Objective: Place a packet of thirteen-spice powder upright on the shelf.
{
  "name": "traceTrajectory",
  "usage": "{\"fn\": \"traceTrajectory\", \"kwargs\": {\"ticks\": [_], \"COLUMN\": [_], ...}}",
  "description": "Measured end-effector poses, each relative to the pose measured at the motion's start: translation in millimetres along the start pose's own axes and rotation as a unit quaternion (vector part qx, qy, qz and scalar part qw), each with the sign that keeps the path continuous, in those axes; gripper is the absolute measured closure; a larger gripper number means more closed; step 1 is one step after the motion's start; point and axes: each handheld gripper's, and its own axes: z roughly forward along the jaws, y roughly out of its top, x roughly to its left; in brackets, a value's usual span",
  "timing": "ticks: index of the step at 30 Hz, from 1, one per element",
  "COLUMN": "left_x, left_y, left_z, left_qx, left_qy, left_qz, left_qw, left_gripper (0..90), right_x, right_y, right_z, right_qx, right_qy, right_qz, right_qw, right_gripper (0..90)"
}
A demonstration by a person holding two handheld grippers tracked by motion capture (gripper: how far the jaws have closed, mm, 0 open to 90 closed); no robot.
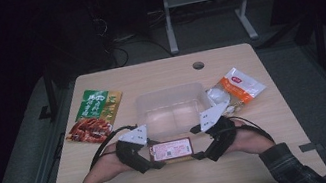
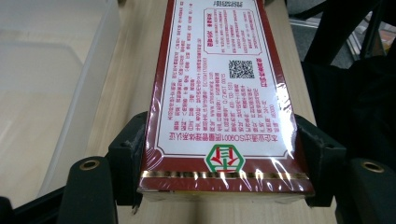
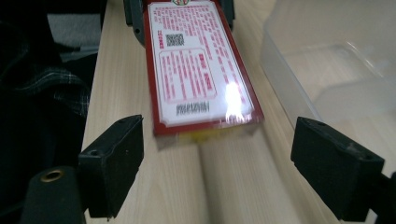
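Two grippers flank the red box (image 1: 170,152) on the desk's (image 1: 277,117) near edge: left gripper (image 2: 219,154) clamps its end, right gripper (image 3: 233,154) stands apart. Stiff, light-looking, slick film; grip the narrow sides.

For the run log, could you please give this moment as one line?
left tool: shut on red box | right tool: open, short of box end | clear tub: behind box

We see our left gripper (image 2: 219,154) clamping the red box (image 2: 219,84) on the wooden table (image 2: 133,70), clear tub (image 2: 70,84) beside.
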Motion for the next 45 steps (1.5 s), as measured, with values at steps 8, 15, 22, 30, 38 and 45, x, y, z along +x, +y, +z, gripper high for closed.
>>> {"fn": "traceTrajectory", "kwargs": {"ticks": [8,15,22,30,38,45], "left_x": [3.8,10.5,25.0,40.9,58.1,72.3], "left_y": [-0.5,7.6,30.1,48.3,63.8,75.0], "left_z": [0.0,-1.2,-9.8,-15.6,-12.9,-8.0], "left_qx": [-0.004,0.006,0.005,0.005,0.01,0.011], "left_qy": [0.007,0.02,0.034,0.05,0.065,0.064], "left_qz": [-0.018,-0.021,-0.014,-0.009,-0.013,-0.014], "left_qw": [0.9998,0.9996,0.9993,0.9987,0.9978,0.9978], "left_gripper": [31.5,31.5,31.5,31.5,31.5,31.5], "right_x": [7.0,21.6,29.0,34.5,35.7,35.2], "right_y": [-32.7,-63.2,-83.8,-94.1,-93.2,-92.5], "right_z": [-15.7,-30.5,-43.8,-48.6,-41.7,-35.2], "right_qx": [0.007,0.0,-0.016,-0.028,-0.026,-0.016], "right_qy": [-0.047,-0.105,-0.148,-0.163,-0.152,-0.147], "right_qz": [0.043,0.111,0.14,0.164,0.15,0.146], "right_qw": [0.9979,0.9883,0.9788,0.9725,0.9766,0.9781], "right_gripper": [16.7,16.8,16.8,15.7,15.8,15.8]}}
